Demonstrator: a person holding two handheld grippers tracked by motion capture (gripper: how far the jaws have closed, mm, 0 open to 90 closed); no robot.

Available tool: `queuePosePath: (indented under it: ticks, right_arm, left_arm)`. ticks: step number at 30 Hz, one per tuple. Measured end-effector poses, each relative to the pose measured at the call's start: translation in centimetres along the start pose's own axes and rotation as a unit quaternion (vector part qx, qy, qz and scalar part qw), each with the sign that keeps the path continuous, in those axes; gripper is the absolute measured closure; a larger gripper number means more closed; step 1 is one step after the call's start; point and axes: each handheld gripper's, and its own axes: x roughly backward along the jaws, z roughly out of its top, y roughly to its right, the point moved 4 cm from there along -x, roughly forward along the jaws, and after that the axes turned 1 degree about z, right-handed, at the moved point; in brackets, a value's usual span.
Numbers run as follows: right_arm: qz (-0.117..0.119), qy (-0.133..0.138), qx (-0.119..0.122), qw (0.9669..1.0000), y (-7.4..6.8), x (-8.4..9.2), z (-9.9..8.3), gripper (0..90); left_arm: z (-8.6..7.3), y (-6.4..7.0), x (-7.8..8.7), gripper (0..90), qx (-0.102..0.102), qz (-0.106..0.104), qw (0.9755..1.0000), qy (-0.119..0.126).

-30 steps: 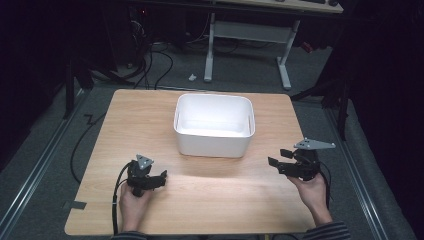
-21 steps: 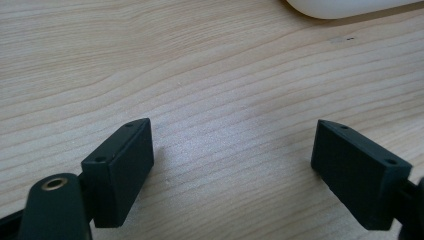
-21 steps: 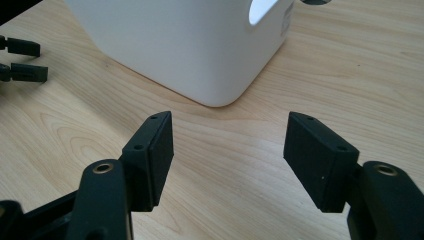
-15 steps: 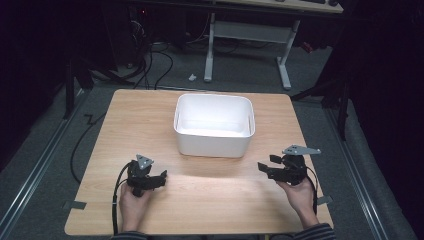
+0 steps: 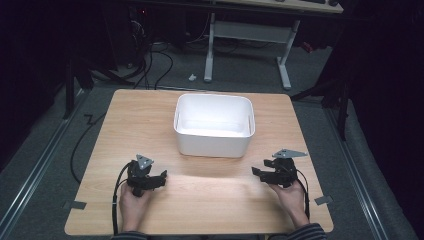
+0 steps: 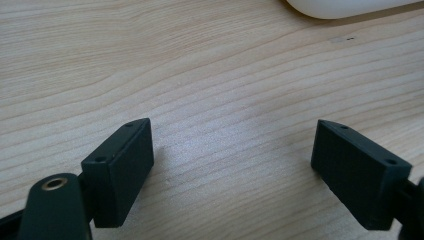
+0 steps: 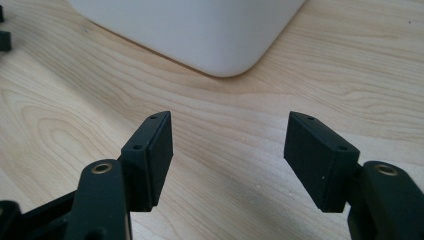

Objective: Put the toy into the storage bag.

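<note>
Sitting mid-table, a white rounded-corner tub (image 5: 213, 129) looks empty.

I saw a light wooden table (image 5: 150, 115). One white tub (image 5: 213, 125) sat directly on it, toward the far middle, its inside bare.

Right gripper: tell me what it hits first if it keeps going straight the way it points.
Probably the white bin: the open right gripper points at its rounded near corner, with bare table between.
</note>
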Motion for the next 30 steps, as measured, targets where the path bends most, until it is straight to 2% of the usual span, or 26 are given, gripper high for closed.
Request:
queuePosePath:
  ticks: [4,10,12,17,20,21,22,30]
  right_arm:
    - [-0.008,-0.010,-0.005,0.9999,0.1,-0.5,-0.5,36.3]
    - [-0.029,-0.011,0.008,0.9995,0.3,-1.3,-1.4,36.7]
    - [-0.048,-0.014,0.013,0.9987,0.4,-1.6,-1.7,37.2]
    - [-0.062,-0.021,0.019,0.9977,0.7,-2.5,-2.3,37.0]
    - [-0.067,-0.017,0.022,0.9974,0.7,-2.8,-2.6,37.2]
    - [-0.074,-0.008,0.033,0.9967,0.8,-3.1,-2.9,36.2]
    - [-0.072,0.003,0.034,0.9968,0.8,-3.2,-3.1,36.1]
    - [-0.072,0.003,0.033,0.9968,0.8,-3.2,-3.1,35.8]
  left_arm:
    - [0.0,0.0,0.0,17.4,0.000,0.000,1.0000,0.000]
    - [0.0,0.0,0.0,17.4,0.000,0.000,1.0000,0.000]
    - [0.0,0.0,0.0,17.4,0.000,0.000,1.0000,0.000]
    - [0.0,0.0,0.0,17.4,0.000,0.000,1.0000,0.000]
    - [0.0,0.0,0.0,17.4,0.000,0.000,1.0000,0.000]
    - [0.0,0.0,0.0,17.4,0.000,0.000,1.0000,0.000]
    - [0.0,0.0,0.0,17.4,0.000,0.000,1.0000,0.000]
    - [0.0,0.0,0.0,17.4,0.000,0.000,1.0000,0.000]
